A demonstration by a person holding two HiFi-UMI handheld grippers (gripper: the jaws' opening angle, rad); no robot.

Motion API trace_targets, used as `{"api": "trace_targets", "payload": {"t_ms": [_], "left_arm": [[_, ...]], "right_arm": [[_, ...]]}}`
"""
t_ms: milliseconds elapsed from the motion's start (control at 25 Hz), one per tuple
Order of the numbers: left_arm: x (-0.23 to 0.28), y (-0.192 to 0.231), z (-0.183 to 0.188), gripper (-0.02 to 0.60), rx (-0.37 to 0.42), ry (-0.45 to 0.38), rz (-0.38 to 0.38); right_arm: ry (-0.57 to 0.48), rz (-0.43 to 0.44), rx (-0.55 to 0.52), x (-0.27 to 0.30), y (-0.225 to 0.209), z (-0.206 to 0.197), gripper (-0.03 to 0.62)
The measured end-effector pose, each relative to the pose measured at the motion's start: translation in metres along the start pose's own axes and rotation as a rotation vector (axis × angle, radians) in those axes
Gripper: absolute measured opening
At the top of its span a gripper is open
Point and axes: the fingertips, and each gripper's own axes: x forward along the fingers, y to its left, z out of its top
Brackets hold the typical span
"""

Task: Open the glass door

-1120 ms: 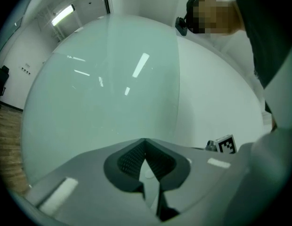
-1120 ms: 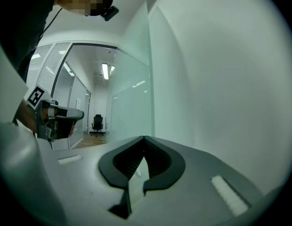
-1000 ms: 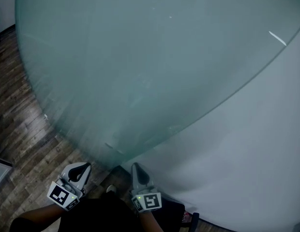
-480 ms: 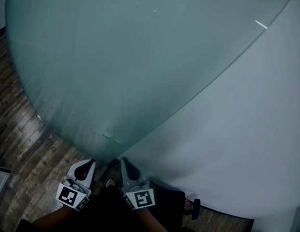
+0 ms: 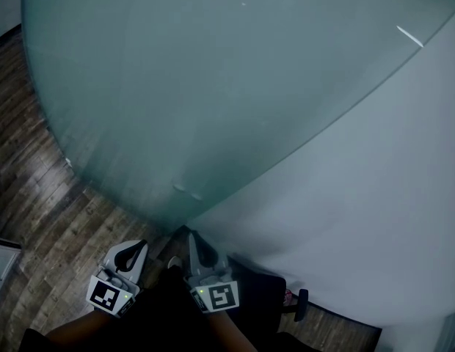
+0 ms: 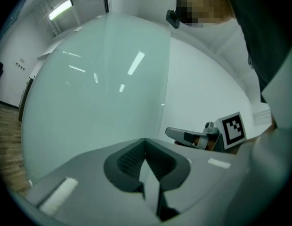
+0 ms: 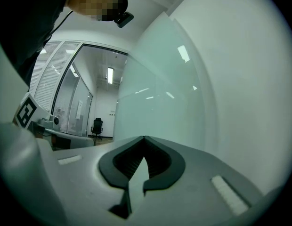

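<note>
Frosted glass fills most of the head view. The door [image 5: 176, 86] spreads from 9 o'clock round to 1 o'clock, and its lower corner comes down low in the middle, where it meets the white wall [image 5: 374, 196] on the 3 o'clock side. Wood floor [image 5: 44, 211] shows at 8 o'clock.

Over the last second both tongs have drawn closer together and moved toward that corner. The left tongs [image 5: 132, 249] have slid in from 8 o'clock. The right tongs [image 5: 194, 239] have pushed up until their tips sit just under the corner of the glass, though contact cannot be made out. The door lies against the wall much as it did, and whether it has begun to swing cannot be told. This reads as an approach: nothing is gripped yet, and the opening has probably not started.

Each gripper view shows its own jaws pressed tip to tip with nothing between them, so both tongs are closed and empty. From the left tongs the glass stands ahead from 10 to 12 o'clock, with its edge against the wall at 1 o'clock and the right tongs just beside at 3 o'clock. From the right tongs the pane lies at 12 o'clock, with the wall at 2 o'clock and an open room at 9 o'clock. No handle shows in any view; a small pale mark [image 5: 187, 191] low on the glass is the only feature near the tips. With the jaws shut, a push with the tips seems the likelier next move.
</note>
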Motion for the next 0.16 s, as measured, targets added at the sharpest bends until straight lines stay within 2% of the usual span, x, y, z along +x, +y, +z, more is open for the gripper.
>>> {"api": "trace_targets", "payload": {"t_ms": [160], "left_arm": [[-0.0088, -0.0007, -0.0055, 0.000, 0.010, 0.007, -0.011]], "right_arm": [[0.000, -0.015, 0.001, -0.0018, 0.0031, -0.0034, 0.000]]}}
